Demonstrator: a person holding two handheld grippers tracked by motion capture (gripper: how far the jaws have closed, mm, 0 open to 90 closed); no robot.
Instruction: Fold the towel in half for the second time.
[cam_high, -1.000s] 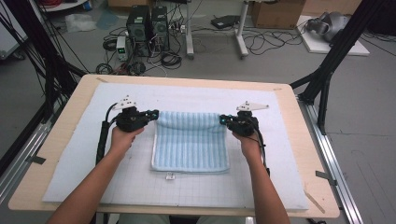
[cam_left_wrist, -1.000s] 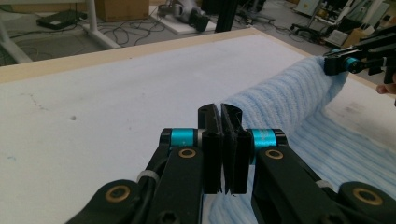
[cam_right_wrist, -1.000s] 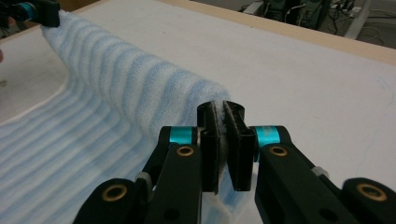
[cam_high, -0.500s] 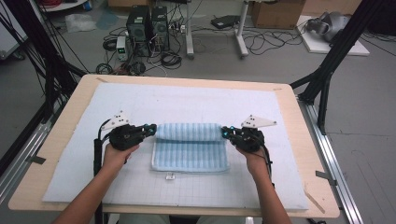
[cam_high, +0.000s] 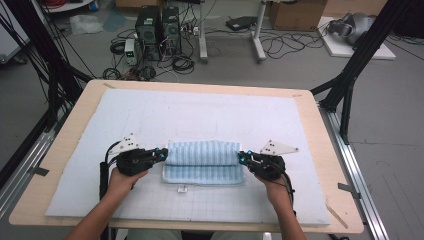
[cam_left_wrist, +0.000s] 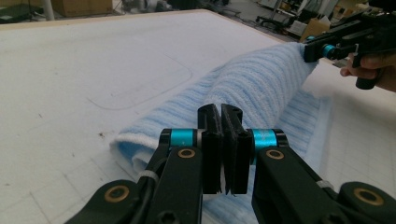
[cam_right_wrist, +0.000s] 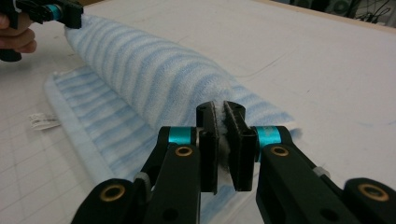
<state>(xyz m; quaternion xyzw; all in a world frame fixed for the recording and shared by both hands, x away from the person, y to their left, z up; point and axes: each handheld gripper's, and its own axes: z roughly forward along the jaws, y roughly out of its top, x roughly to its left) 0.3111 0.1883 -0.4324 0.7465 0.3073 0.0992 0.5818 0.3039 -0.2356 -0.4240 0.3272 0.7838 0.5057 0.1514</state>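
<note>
The left gripper (cam_high: 162, 153) has its jaws pinched tight on the left corner of a blue-and-white striped towel (cam_high: 202, 161), and the right gripper (cam_high: 242, 158) clamps the right corner the same way, white terry pile squeezed between its black pads (cam_right_wrist: 211, 140). The towel lies near the front middle of the white gridded mat (cam_high: 200, 115), its far edge lifted into a soft rounded fold over the flat ribbed lower layer. A small white label (cam_high: 182, 189) sits just beside its near hem.

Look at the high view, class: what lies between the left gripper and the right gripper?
The blue striped towel spans the gap in the high view; the left gripper pinches one end of its lifted fold, the right gripper the other.
</note>
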